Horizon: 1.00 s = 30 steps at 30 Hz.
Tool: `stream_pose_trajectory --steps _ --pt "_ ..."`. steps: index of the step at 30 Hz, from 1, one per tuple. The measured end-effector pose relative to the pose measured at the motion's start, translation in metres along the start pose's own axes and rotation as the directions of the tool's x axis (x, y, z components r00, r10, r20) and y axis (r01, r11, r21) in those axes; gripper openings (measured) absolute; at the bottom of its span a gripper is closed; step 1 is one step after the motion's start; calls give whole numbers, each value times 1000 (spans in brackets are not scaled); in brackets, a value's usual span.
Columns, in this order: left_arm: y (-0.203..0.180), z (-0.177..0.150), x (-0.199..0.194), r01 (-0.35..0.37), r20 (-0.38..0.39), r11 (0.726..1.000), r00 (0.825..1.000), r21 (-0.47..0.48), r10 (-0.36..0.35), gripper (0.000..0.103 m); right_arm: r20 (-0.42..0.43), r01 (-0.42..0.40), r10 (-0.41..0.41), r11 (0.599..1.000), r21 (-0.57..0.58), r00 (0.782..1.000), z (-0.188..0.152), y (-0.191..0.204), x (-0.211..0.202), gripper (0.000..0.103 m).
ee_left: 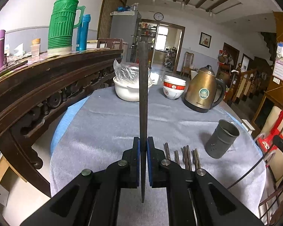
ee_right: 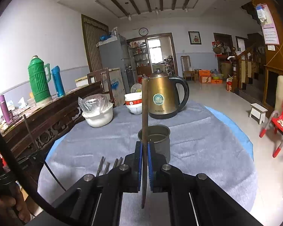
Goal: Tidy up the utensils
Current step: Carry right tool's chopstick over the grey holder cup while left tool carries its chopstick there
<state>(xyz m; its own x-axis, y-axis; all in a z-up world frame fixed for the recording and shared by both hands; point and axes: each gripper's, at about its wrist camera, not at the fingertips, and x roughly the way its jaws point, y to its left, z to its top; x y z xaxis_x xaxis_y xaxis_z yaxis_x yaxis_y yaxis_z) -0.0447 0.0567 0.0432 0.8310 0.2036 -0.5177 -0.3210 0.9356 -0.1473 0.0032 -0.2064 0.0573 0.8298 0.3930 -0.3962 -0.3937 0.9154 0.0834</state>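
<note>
Round table under a grey plush cloth [ee_left: 111,124] with a blue edge, pushed against a dark carved wooden sideboard [ee_left: 52,71] on the left. On the sideboard: ribbed green plastic thermos jug [ee_left: 63,21], slim blue flask [ee_left: 83,32], purple bottle [ee_left: 0,50].

Far side of the table — brass-coloured electric kettle with black handle [ee_right: 163,96], stacked white bowls with a red band [ee_right: 133,102], white pot with clear plastic wrap bunched on top [ee_right: 98,113].

Grey metal cylindrical utensil cup [ee_right: 156,139] stands upright mid-table, directly ahead of the right gripper [ee_right: 145,150], kettle right behind it.

Left gripper [ee_left: 143,145]: blue pads pressed together on one dark chopstick [ee_left: 143,86], standing upright, thick end up, tip hanging below the jaws. It blocks the middle of that view, crossing the white pot.

Right gripper: same pinch, on a brownish chopstick [ee_right: 144,113], near upright, crossing the cup's left rim and the kettle's edge in view; whether it touches the cup I cannot tell.

Loose dark chopsticks [ee_left: 186,156] lie side by side on the cloth, between the two grippers, just left of the cup, partly hidden by gripper linkage.
</note>
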Motion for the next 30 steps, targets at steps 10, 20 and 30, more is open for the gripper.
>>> stream_pose_trajectory --steps 10,20,30 --pt "-13 16 8 -67 -29 997 997 33 68 7 18 -8 8 1000 9 1000 11 1 -6 6" --pt "-23 27 14 -98 -48 993 994 65 101 7 28 -20 19 1000 9 999 19 2 -8 6" --pt "-47 59 20 -10 -99 997 995 72 17 7 57 -41 40 999 2 998 38 0 -12 6"
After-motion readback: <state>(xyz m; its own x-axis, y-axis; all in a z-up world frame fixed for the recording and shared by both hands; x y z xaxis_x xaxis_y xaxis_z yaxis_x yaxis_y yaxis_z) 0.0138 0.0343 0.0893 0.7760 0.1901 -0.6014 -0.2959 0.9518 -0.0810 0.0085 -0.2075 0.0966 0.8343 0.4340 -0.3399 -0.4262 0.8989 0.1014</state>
